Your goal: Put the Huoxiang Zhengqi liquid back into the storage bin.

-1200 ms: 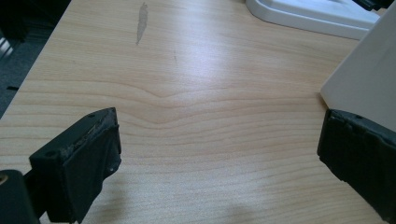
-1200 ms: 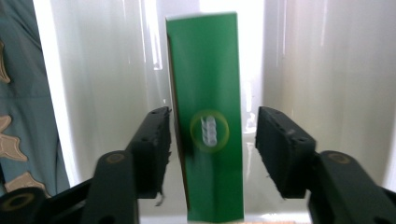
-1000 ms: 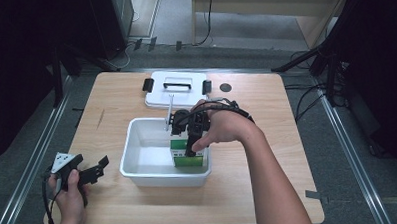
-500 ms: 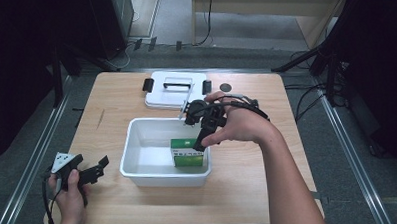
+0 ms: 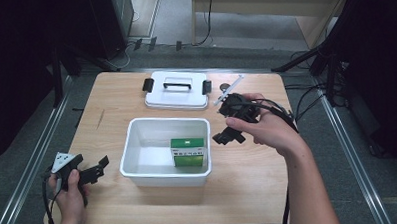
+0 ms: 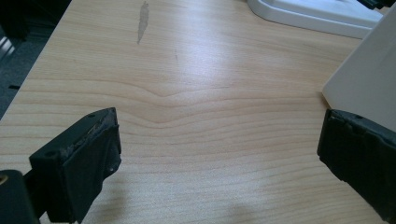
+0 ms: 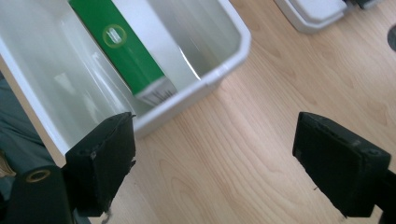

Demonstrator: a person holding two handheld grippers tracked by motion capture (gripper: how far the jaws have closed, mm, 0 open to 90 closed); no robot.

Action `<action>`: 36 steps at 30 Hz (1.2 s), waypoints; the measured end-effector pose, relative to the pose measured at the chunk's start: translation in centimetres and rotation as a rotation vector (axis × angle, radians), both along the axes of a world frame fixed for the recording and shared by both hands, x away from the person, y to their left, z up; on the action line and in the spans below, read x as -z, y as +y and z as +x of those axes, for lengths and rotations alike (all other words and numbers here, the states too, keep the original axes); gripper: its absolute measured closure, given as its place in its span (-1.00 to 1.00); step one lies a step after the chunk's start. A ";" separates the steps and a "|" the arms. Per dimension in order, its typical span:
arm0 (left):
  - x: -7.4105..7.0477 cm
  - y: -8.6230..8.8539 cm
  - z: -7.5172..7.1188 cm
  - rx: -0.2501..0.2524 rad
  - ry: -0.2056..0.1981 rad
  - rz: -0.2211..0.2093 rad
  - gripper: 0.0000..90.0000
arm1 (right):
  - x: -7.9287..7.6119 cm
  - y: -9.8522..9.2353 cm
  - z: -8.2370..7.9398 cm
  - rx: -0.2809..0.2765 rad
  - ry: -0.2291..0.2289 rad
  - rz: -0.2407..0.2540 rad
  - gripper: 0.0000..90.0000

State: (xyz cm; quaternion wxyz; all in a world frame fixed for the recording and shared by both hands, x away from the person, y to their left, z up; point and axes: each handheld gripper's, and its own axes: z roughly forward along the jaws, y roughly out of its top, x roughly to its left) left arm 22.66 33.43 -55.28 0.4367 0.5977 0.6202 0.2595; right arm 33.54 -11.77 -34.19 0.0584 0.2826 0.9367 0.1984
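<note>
a green rectangular cardboard box (image 5: 188,151) lies inside the white rectangular plastic bin (image 5: 138,171) at the middle of the light wooden table (image 5: 249,190). the right hand-held gripper (image 5: 229,137) hovers released, just right of the bin. the left hand-held gripper (image 5: 99,168) waits released at the near left. the packing looks done; the next move likely calls for fetching the white handled plastic lid (image 5: 175,90) lying far of the bin.

Bin (image 5: 138,164): sitting mid-table
Green box (image 5: 188,151): lying inside bin
Lid (image 5: 176,90): resting behind bin
Right gripper (image 5: 228,137): hovering beside bin
</note>
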 end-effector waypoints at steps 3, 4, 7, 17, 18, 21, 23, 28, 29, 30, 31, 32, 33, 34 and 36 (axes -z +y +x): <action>0.0 0.0 0.0 0.000 -0.002 0.000 -0.99 | 0.6 -1.8 -0.2 0.040 0.001 0.027 -0.71; 0.0 0.0 0.0 0.000 -0.002 0.000 -0.99 | 0.8 -2.4 -0.3 0.050 0.002 0.034 -0.71; 0.0 0.0 0.0 -0.001 -0.002 0.000 -0.99 | 1.7 -4.2 -0.6 0.086 0.003 0.045 -0.71; 0.0 0.0 0.0 0.001 0.001 0.005 -0.99 | 5.4 -9.2 -1.6 0.184 0.008 0.101 -0.71; 0.0 0.0 0.0 0.002 0.001 0.005 -0.99 | 5.7 -9.6 -1.8 0.198 0.004 0.108 -0.71; 0.0 0.0 0.0 0.002 0.001 0.007 -0.99 | 6.8 -10.8 -2.1 0.224 -0.019 0.131 -0.71; 0.0 0.0 0.0 0.002 0.001 0.007 -0.99 | 7.5 -11.4 -2.4 0.248 -0.034 0.145 -0.71; 0.0 0.0 -0.1 0.001 0.001 0.007 -0.99 | 9.4 -12.7 -3.2 0.285 -0.067 0.172 -0.71; 0.0 0.0 -0.1 0.001 0.000 0.007 -0.99 | 9.8 -12.9 -3.4 0.287 -0.080 0.170 -0.71; 0.0 0.0 0.0 0.002 0.001 0.007 -0.99 | 10.2 -13.1 -3.6 0.299 -0.097 0.165 -0.71; 0.0 0.0 -0.1 0.003 0.001 0.008 -0.99 | 10.7 -13.3 -3.8 0.311 -0.115 0.162 -0.71; 0.0 0.0 -0.1 0.002 0.001 0.009 -0.99 | 11.2 -13.5 -4.0 0.320 -0.137 0.162 -0.71; 0.0 0.0 -0.1 0.002 0.001 0.009 -0.99 | 11.6 -13.7 -4.1 0.331 -0.151 0.165 -0.71; 0.0 0.0 -0.1 0.002 0.001 0.009 -0.99 | 12.1 -13.8 -4.3 0.338 -0.159 0.174 -0.71; 0.0 0.0 -0.1 0.002 0.002 0.010 -0.99 | 12.9 -14.1 -4.7 0.347 -0.189 0.186 -0.71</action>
